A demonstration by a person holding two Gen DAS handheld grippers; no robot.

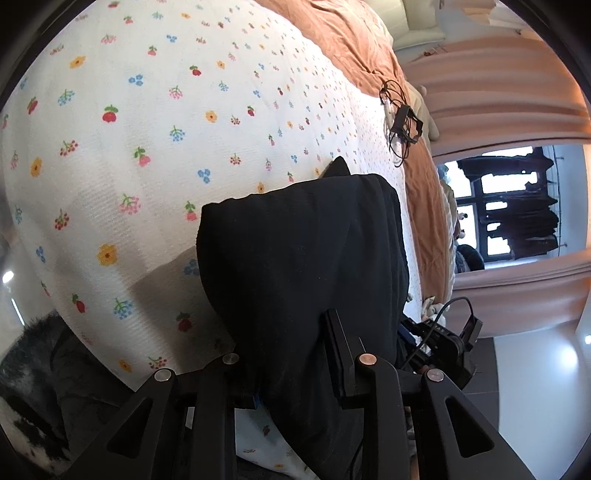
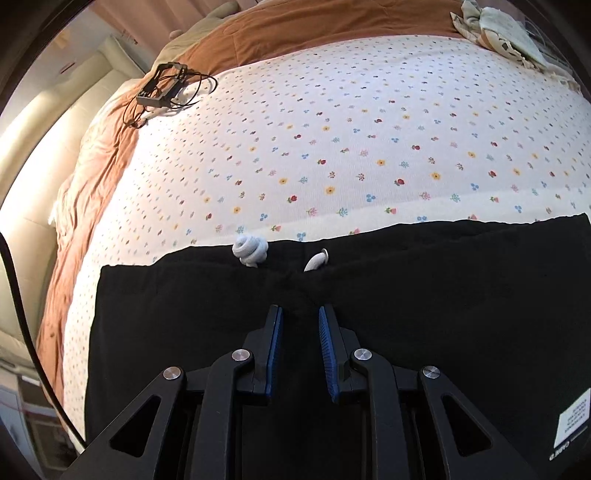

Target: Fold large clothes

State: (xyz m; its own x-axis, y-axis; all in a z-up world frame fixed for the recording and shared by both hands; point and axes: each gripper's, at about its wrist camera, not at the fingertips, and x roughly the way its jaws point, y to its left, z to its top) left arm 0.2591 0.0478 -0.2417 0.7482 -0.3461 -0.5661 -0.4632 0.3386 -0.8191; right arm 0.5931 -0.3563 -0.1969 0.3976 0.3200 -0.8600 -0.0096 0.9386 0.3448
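Note:
A black garment (image 2: 406, 295) lies flat on the floral bed sheet (image 2: 332, 147), its waistband edge toward the far side with white drawstring ends (image 2: 251, 251) showing. My right gripper (image 2: 300, 314) hovers over its middle, jaws open with blue pads (image 2: 275, 343) apart and nothing between them. In the left wrist view the black garment (image 1: 303, 258) is bunched and draped over my left gripper (image 1: 295, 339), which is shut on the cloth; the left finger is hidden under the fabric and the right finger (image 1: 338, 354) shows.
A brown blanket (image 2: 258, 33) lies along the far side of the bed. A small black device with cables (image 2: 162, 88) sits near it, also in the left wrist view (image 1: 402, 122). Crumpled pale cloth (image 2: 506, 33) lies at the far right corner. A dark furry rug (image 1: 33, 369) is beside the bed.

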